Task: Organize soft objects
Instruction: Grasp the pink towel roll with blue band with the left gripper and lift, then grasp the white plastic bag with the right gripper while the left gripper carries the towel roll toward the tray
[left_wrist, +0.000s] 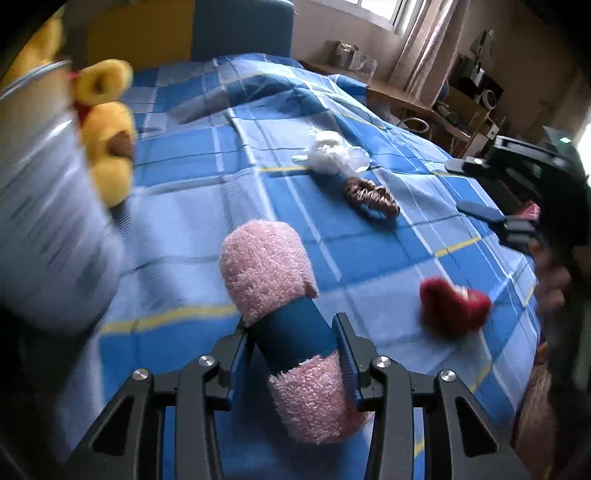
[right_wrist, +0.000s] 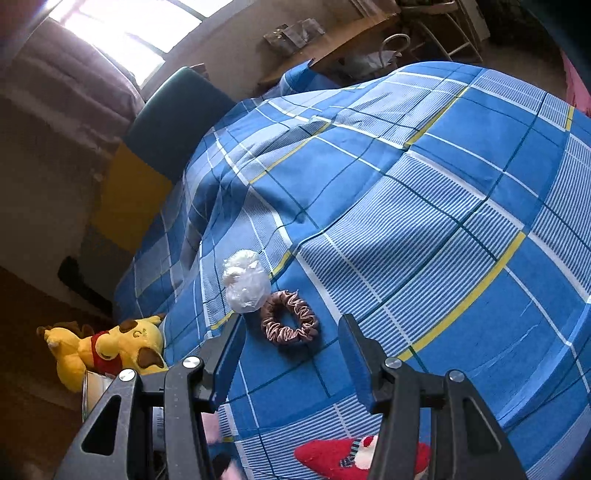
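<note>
Left gripper (left_wrist: 295, 354): clenched on a pink terry-cloth roll (left_wrist: 266, 266), which is wrapped by a dark blue band at its middle; the blue fingers (left_wrist: 345, 360) are pressed against both sides of the roll

Pink roll: held above the blue plaid bedspread (left_wrist: 207, 162), its free end pointing away from the camera

Right gripper (right_wrist: 291, 365): released, nothing is held between the fingers (right_wrist: 229, 354); it is seen hovering over the bedspread (right_wrist: 424, 206). In the left wrist view the right gripper (left_wrist: 491, 206) is seen at the right edge, beyond the roll

Brown scrunchie (right_wrist: 290, 317): lying flat on the bedspread, just ahead of the open right fingers; in the left wrist view the scrunchie (left_wrist: 371, 199) lies beyond the roll, to its right

White soft bundle in clear plastic (right_wrist: 245, 282): touching the scrunchie on its far-left side; the same bundle (left_wrist: 332, 153) is seen just behind the scrunchie in the left wrist view

Red plush item (left_wrist: 452, 302): on the bedspread to the right of the roll, blurred; in the right wrist view it (right_wrist: 332, 458) lies under the right gripper, partly hidden

Yellow plush toy (right_wrist: 107, 350): lying left of the scrunchie, at the bedspread's edge, against a metal container (right_wrist: 92, 391); in the left wrist view the toy (left_wrist: 107, 125) is seen left of the roll, beside the blurred container (left_wrist: 44, 206)
</note>
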